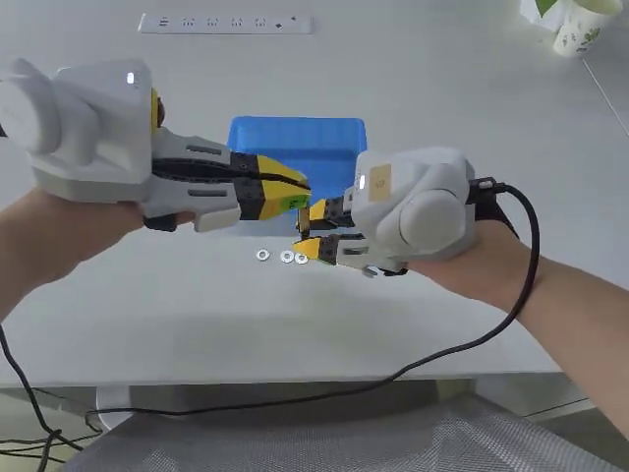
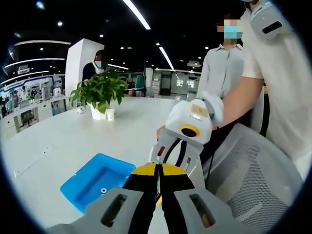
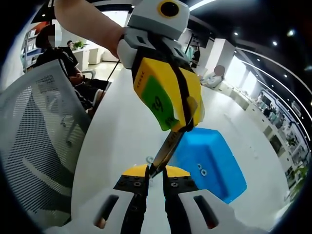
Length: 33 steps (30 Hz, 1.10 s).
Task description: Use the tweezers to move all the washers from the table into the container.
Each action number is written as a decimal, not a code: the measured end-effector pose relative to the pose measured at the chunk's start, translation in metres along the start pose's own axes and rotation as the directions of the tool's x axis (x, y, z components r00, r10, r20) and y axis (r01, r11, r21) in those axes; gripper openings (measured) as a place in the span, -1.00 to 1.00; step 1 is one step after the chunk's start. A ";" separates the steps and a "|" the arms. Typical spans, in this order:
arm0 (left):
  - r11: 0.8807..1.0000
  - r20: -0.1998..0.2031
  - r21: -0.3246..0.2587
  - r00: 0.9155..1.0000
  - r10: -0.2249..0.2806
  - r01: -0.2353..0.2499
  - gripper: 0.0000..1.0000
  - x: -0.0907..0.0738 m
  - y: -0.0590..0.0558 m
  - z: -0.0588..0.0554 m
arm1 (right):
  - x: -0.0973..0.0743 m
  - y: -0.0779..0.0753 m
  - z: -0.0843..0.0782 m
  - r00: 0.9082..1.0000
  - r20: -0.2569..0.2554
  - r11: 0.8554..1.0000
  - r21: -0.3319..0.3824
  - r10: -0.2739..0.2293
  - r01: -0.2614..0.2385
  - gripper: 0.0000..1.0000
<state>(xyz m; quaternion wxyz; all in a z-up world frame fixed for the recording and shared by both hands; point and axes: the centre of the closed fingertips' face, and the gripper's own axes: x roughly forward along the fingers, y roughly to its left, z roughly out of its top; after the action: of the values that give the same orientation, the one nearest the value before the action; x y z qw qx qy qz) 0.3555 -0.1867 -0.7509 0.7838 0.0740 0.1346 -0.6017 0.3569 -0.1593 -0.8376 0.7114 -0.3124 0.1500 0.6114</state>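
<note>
Tweezers (image 3: 168,146), thin, stiff, slick metal, run between both claws: the right claw (image 3: 155,178) is closed on the lower end, the left claw (image 3: 187,114) on the upper. Three washers (image 1: 287,257) lie on the bench (image 1: 197,315) between its near edge and the blue container (image 1: 295,138). They look light, flat and prone to slipping, so pinch each across its rim.
</note>
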 end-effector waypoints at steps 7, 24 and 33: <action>1.000 -0.015 0.005 1.000 -0.018 0.018 -0.93 0.001 -0.005 -0.007 | 0.005 0.005 -0.004 1.000 0.002 1.000 0.007 0.009 -0.009 -0.75; 0.999 -0.026 -0.027 0.999 -0.029 0.028 -0.92 0.007 -0.008 -0.021 | 0.014 0.010 -0.018 1.000 -0.005 0.999 0.023 0.026 -0.026 -0.76; 0.999 -0.036 -0.026 0.999 -0.029 0.028 -0.92 0.009 -0.008 -0.024 | 0.017 0.009 -0.020 0.999 -0.003 0.999 0.026 0.033 -0.033 -0.76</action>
<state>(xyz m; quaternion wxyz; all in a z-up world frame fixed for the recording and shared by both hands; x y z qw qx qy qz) 0.3474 -0.1901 -0.7760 0.7736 0.0731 0.1577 -0.6094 0.3551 -0.1579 -0.8657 0.7050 -0.3016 0.1642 0.6205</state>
